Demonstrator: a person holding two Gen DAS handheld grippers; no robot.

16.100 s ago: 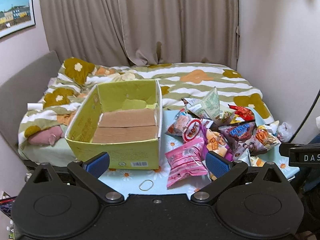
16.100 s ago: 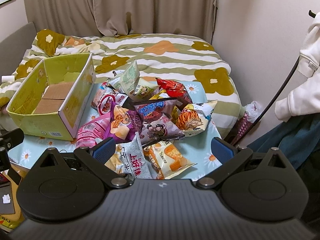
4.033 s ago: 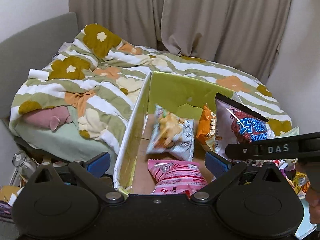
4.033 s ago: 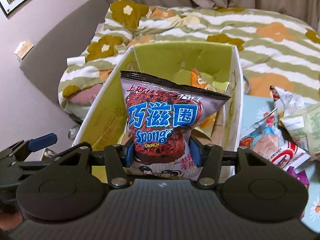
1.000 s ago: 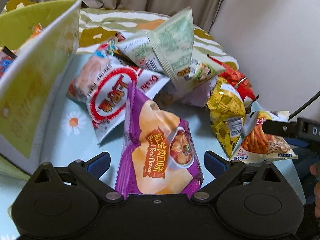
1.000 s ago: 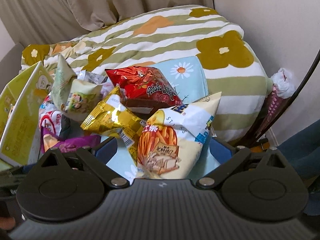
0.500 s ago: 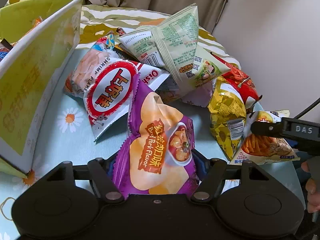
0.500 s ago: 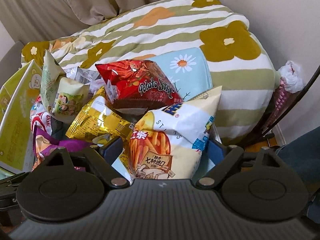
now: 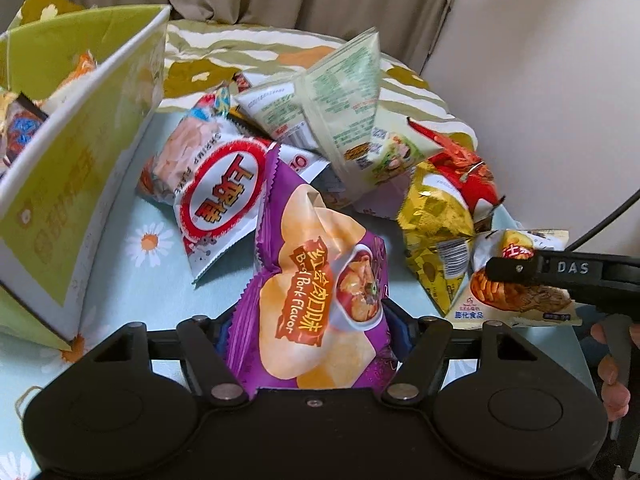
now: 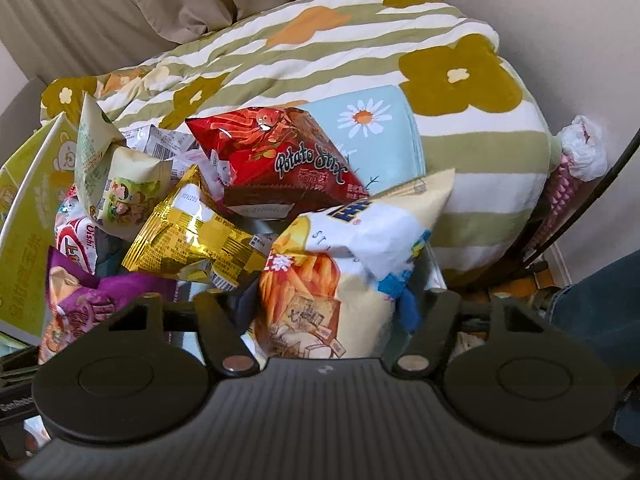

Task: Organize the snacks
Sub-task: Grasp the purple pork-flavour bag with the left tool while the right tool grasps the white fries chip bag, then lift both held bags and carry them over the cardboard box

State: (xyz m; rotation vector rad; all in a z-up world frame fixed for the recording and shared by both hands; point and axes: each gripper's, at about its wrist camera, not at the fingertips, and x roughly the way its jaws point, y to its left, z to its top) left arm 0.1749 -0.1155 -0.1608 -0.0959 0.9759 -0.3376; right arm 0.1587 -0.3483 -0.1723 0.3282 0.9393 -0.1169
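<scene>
Left gripper (image 9: 306,330) has its jaws clamped in on the purple chip bag (image 9: 316,300), pads pressing both sides of the crumpled lower half, the top of the bag leaning up and away over the daisy-print cloth (image 9: 132,252). Over on the other side, the right gripper (image 10: 326,306) has just been closing too, and it pinches the white fries bag (image 10: 340,280) between its blue pads, the bag standing upright and creased at the waist. Just beside the fries bag lies the gold foil bag (image 10: 192,236), touching the purple one's corner, and behind them the red Potato Stix bag (image 10: 276,160) sits propped on the heap. The pale green pyramid packs (image 9: 336,120) lean on top at the back, the red-ring shrimp flake bag (image 9: 216,196) flat beneath them. To the left stands the green cardboard box (image 9: 72,152), snacks already showing inside. A striped flowered quilt (image 10: 460,92) lies beyond.
</scene>
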